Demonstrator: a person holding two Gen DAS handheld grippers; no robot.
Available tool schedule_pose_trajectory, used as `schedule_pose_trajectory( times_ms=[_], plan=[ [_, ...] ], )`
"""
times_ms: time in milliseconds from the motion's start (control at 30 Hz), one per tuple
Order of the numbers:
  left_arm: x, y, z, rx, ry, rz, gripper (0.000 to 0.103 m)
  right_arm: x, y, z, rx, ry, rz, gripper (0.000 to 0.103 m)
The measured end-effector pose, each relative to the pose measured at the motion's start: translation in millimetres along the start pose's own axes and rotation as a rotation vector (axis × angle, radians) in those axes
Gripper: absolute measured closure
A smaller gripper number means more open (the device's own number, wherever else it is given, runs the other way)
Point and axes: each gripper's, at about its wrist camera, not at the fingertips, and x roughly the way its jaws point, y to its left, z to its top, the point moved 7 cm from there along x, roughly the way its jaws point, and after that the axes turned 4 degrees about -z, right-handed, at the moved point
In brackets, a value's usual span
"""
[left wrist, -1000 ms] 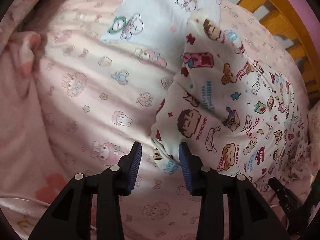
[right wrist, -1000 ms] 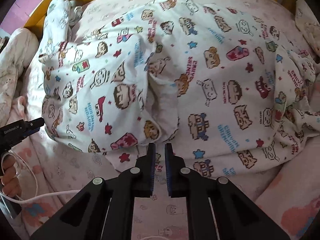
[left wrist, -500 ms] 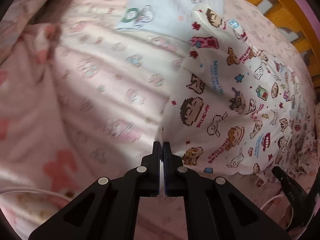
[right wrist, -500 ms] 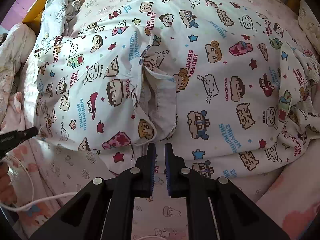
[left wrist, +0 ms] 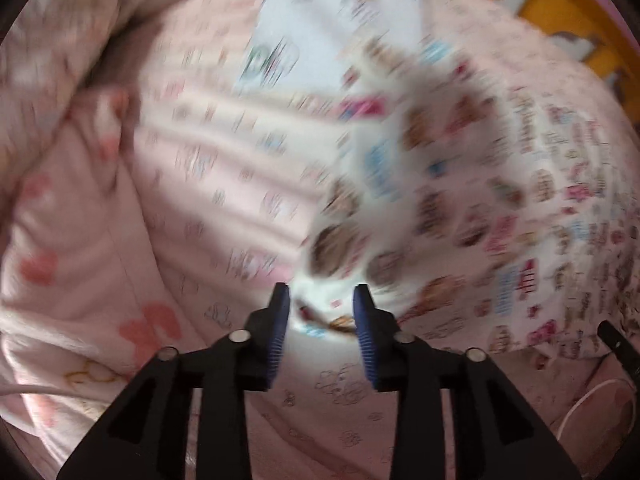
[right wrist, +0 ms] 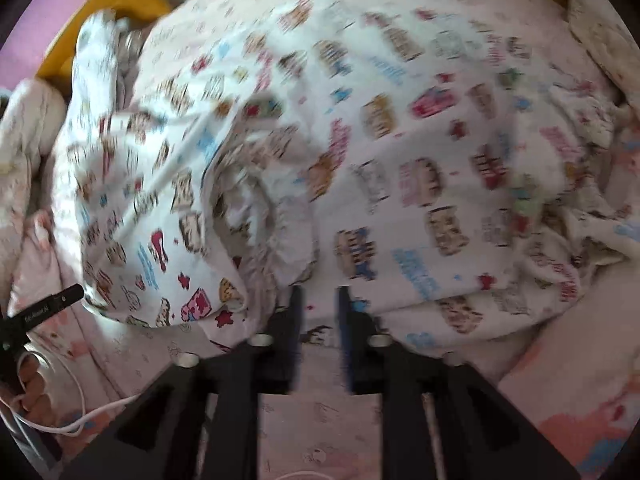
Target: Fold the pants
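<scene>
On pink bedsheet point(right wrist: 168, 364): printed pants point(right wrist: 400, 160).

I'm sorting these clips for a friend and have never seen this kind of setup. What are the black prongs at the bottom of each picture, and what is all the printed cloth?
The black prongs are hand-held grippers: a person carries one in each hand, and a camera on each looks forward along its two fingers. One picture is from the left gripper, the other from the right gripper. Both look down on a bed with a pink sheet and a wooden rail. On it lie white pants printed with cartoon figures, to be folded. Both pictures are blurred. Each gripper's jaws are opening, with an edge of the pants between them; neither pinches it.
</scene>
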Motion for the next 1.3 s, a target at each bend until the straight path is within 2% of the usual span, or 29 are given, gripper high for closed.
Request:
schedule_pose_trajectory(
  times_ms=[67,200,300,333,367,400,467,500,600,733,833,900,1000,1033,1067,1100,1167,1233,1300],
  plan=[
    [-15.6,-20.7,5.7,0.032,-0.035,-0.040,0.063,-21.4,-27.6,5.5,0.031,-0.051,-0.029,0.045],
    [-34.1,-84.6,3.0,0.139,-0.094,-0.133,0.055,-55.0,-83.5,7.9,0.102,-0.084,-0.103,0.045],
    [-28.9,-130.4,-11.7,0.248,-0.107,-0.164,0.053,-70.3,-128.9,8.5,0.194,-0.072,-0.114,0.045],
    [-25.4,-147.2,-8.1,0.285,-0.106,-0.180,0.052,-75.3,-142.4,9.3,0.219,-0.073,-0.127,0.045],
    [-5.8,-158.7,2.8,0.319,-0.104,-0.197,0.052,-80.2,-156.7,10.8,0.244,-0.077,-0.136,0.045],
    [-6.9,-174.8,-1.9,0.361,-0.104,-0.213,0.049,-80.9,-166.1,10.4,0.264,-0.079,-0.122,0.045],
    [-3.0,-210.2,-8.4,0.458,-0.109,-0.235,0.048,-80.1,-176.4,16.6,0.295,-0.040,-0.043,0.045],
    [0.6,-224.1,-10.1,0.498,-0.108,-0.234,0.048,-77.8,-177.5,19.9,0.300,-0.018,-0.030,0.045],
    [0.2,-254.3,-8.7,0.548,-0.114,-0.243,0.048,-63.2,-186.2,41.2,0.332,0.057,-0.056,0.045],
    [0.2,-269.9,0.2,0.536,-0.122,-0.271,0.046,-30.4,-187.1,66.4,0.239,0.149,-0.208,0.044],
    [5.3,-268.4,4.1,0.530,-0.120,-0.257,0.046,1.6,-185.9,73.5,0.193,0.265,-0.210,0.043],
    [10.0,-262.2,5.2,0.522,-0.108,-0.252,0.046,15.3,-186.8,77.6,0.165,0.292,-0.246,0.043],
    [17.4,-254.0,5.6,0.509,-0.090,-0.244,0.046,30.4,-181.9,81.9,0.097,0.281,-0.335,0.043],
    [18.2,-251.2,5.4,0.504,-0.088,-0.242,0.046,34.5,-180.3,81.6,0.082,0.278,-0.370,0.046],
    [18.4,-248.2,5.7,0.500,-0.089,-0.241,0.046,35.6,-179.2,81.9,0.084,0.267,-0.385,0.065],
    [17.7,-245.0,6.1,0.497,-0.091,-0.240,0.046,35.5,-178.2,82.0,0.102,0.249,-0.367,0.088],
    [16.1,-238.6,8.0,0.491,-0.099,-0.233,0.046,26.5,-173.3,81.4,0.149,0.202,-0.285,0.093],
    [12.4,-228.9,11.8,0.476,-0.112,-0.227,0.046,4.1,-161.6,82.7,0.132,0.115,-0.250,0.099],
    [7.3,-215.1,15.7,0.447,-0.126,-0.222,0.046,-19.4,-145.6,82.0,0.111,0.051,-0.209,0.099]
  ],
)
